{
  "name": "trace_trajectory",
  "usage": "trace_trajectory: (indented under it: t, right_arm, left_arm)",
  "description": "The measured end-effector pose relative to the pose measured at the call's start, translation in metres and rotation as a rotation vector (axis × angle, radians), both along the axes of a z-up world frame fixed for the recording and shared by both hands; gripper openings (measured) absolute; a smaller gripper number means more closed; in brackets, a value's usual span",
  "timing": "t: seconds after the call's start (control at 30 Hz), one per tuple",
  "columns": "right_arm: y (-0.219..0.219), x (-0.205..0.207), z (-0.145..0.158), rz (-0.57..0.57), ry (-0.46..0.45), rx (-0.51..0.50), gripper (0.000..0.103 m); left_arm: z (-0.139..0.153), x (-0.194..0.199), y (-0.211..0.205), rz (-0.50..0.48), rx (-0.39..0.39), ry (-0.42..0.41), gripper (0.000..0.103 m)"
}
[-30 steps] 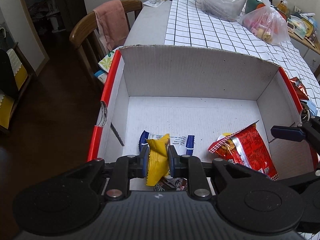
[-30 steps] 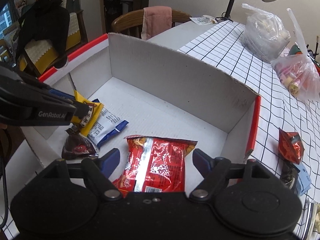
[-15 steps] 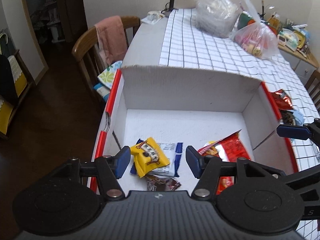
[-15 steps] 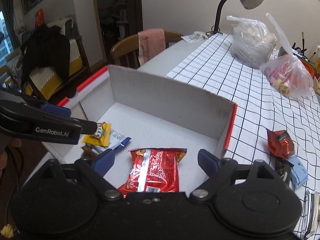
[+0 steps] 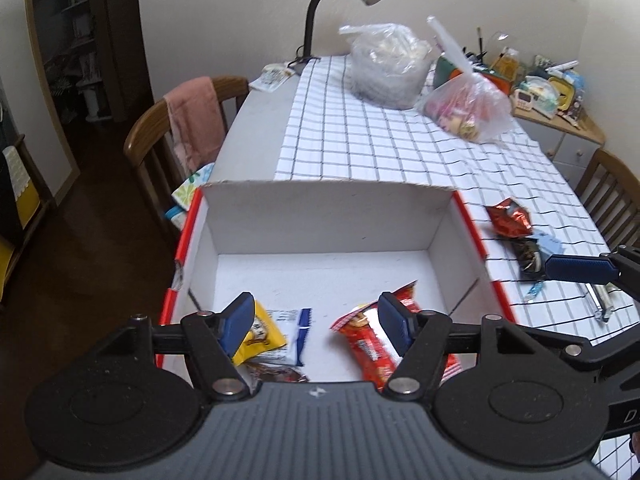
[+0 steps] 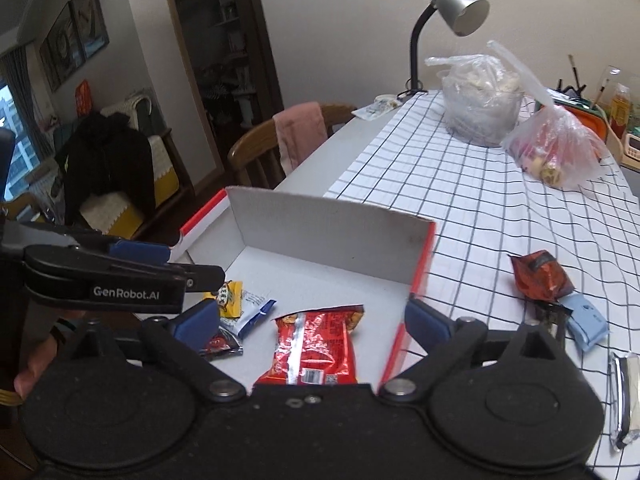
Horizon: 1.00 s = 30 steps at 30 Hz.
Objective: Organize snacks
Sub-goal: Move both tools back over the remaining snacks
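Snacks lie on the floor of the white box (image 5: 320, 216): we see a red packet (image 6: 316, 344), a yellow packet (image 5: 260, 334) on a blue-and-white packet (image 5: 294, 328), and a dark packet (image 6: 218, 346) at the near edge. Our left gripper (image 5: 316, 320) and right gripper (image 6: 312, 320) hover above them, jaws opening, nothing gripped. Beside the box, on the checked cloth (image 5: 360, 140), lie a crumpled red wrapper (image 6: 540, 276) and a pale blue packet (image 6: 586, 320).

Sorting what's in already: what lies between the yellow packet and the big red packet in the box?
Only a blue-and-white packet, partly under the yellow packet; bare floor before the red packet, in the right wrist view.
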State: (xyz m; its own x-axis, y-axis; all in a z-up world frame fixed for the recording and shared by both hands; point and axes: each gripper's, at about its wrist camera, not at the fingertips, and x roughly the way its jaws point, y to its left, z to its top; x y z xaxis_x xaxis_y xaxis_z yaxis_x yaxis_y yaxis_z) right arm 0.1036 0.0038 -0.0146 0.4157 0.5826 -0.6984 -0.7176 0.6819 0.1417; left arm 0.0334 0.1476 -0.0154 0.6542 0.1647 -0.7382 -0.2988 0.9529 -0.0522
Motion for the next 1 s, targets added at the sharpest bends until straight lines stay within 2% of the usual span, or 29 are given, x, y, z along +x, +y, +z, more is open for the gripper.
trace_trajectory:
  t: [0.17,0.47,0.77,1.0]
  right_arm:
    - [-0.022,0.003,0.005,-0.044,0.03,0.044,0.102]
    - [-0.078,0.005,0.007,-0.118,0.015,0.064,0.103]
    - [-0.152,0.016,0.005,-0.219,-0.016,0.063,0.103]
    - [-0.202,0.03,-0.004,-0.277,-0.015,0.018,0.103]
  left_arm:
    - [0.008,0.0,-0.018,-0.001,0.03,-0.046,0.069]
    - [0.016,0.013,-0.064,-0.092,-0.013,-0.108,0.08]
    - [0.004,0.046,-0.131,-0.209,-0.053,-0.102,0.086]
    - [-0.015,0.073,-0.176,-0.26,-0.073,-0.066,0.091]
